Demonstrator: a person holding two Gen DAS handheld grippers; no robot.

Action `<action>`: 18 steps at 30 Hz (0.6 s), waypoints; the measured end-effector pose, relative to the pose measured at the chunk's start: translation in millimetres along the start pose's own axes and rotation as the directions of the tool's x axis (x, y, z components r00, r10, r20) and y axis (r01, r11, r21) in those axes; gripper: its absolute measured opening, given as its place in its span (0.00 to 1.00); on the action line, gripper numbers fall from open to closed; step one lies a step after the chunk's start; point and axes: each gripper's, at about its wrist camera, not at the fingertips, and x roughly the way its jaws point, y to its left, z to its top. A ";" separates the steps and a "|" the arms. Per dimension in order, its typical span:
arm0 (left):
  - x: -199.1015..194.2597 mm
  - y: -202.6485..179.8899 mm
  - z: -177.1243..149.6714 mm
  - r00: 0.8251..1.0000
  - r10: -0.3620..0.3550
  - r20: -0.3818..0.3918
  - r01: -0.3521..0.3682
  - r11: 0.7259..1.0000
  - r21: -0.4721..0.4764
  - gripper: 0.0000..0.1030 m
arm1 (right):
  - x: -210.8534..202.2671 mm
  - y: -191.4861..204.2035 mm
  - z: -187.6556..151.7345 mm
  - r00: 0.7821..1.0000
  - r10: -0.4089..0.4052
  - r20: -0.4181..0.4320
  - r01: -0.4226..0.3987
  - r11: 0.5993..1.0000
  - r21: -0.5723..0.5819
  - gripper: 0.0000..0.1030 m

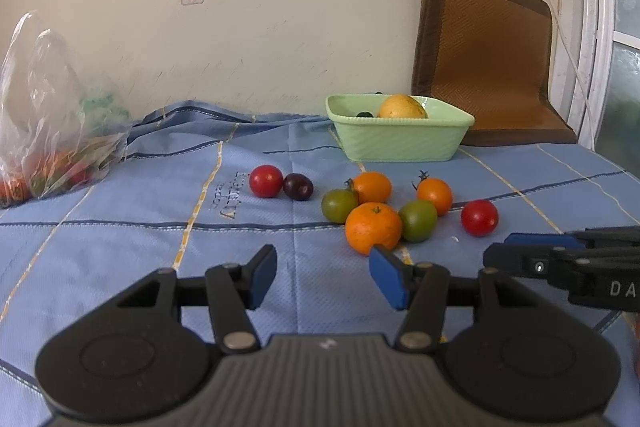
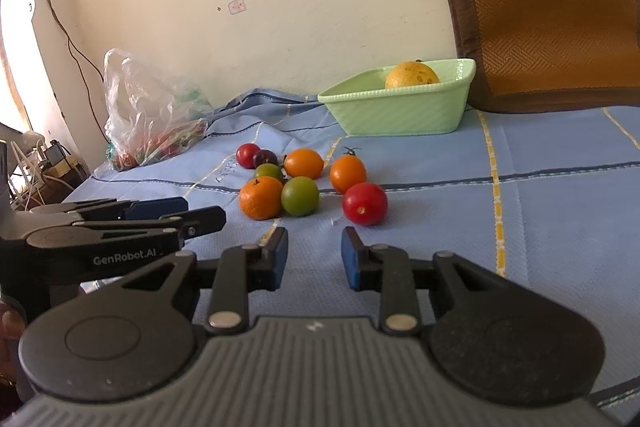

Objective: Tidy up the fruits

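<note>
The left tongs (image 1: 322, 277) hang released with nothing between the blue pads, low over the blue checked cloth (image 1: 120, 267); the right tongs (image 2: 314, 259) stand with a narrow gap between their pads, likewise empty, and point at the fruit; whether the cloth covers a desk or a bed cannot be told; just past the left tongs lies a dimpled mandarin (image 1: 373, 227) with a small green stem scar, touching a glossy green tomato (image 1: 417, 220) on its right and another green tomato (image 1: 339, 205) behind on its left; a shiny red tomato (image 1: 479, 217) sits apart at the right, nearest the right tongs; behind these lie two smooth orange tomatoes (image 1: 371, 187) (image 1: 434, 195), each with a dark stalk; further left a red tomato (image 1: 266, 180) touches a dark purple fruit (image 1: 298, 186); beyond the cluster stands a pale green ribbed basin (image 1: 400, 143), holding a yellow-orange fruit with brown specks (image 1: 402, 107) and a small dark thing barely seen over the rim; at the far left a clear plastic bag (image 1: 52, 131) holds red, orange and green produce, too crumpled to make out; a brown woven mat (image 1: 484, 59) leans on the wall behind the basin
</note>
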 end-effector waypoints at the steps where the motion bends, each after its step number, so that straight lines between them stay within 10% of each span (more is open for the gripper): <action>1: 0.0 0.0 0.1 1.000 0.000 0.000 0.000 1.000 -0.001 0.51 | 0.0 0.0 0.1 1.000 -0.002 -0.001 0.002 1.000 0.000 0.32; 18: 11.9 -15.9 9.6 0.999 -0.043 0.009 0.043 0.997 0.070 0.50 | -10.0 -8.1 1.5 0.999 0.018 0.036 -0.020 0.999 0.050 0.31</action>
